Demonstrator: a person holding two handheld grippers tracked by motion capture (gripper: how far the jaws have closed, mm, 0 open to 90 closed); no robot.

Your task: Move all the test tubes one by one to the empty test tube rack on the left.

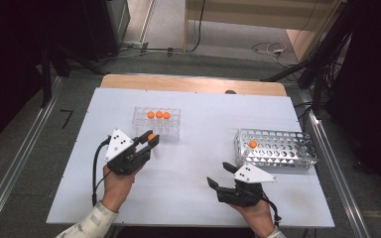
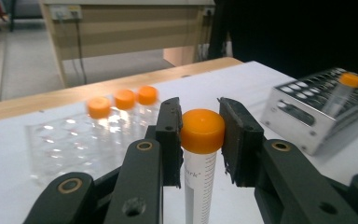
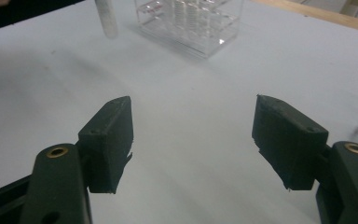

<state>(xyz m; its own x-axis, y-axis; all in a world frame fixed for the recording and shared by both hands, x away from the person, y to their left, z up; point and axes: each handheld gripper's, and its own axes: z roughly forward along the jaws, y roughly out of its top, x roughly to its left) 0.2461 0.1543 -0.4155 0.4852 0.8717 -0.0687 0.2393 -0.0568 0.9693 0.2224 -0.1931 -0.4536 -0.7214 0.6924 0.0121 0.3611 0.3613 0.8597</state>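
Observation:
My left gripper (image 1: 150, 140) is shut on the orange cap of a clear graduated tube (image 2: 202, 133), which hangs upright just in front of a clear plastic rack (image 1: 157, 126). That rack holds three orange-capped tubes (image 1: 158, 114) in its back row. At the right stands a metal wire rack (image 1: 276, 148) with one orange-capped tube (image 1: 253, 144) leaning in its left end. My right gripper (image 1: 219, 174) hovers open over the white table (image 1: 193, 163) in front of the metal rack, with nothing between its jaws (image 3: 193, 135). In the right gripper view the held tube's lower part (image 3: 106, 18) shows beside the clear rack (image 3: 191, 23).
The white board lies on a wooden table whose far edge (image 1: 193, 83) shows behind it. Metal rails run along both sides on the floor. Cables and dark stands are beyond the table.

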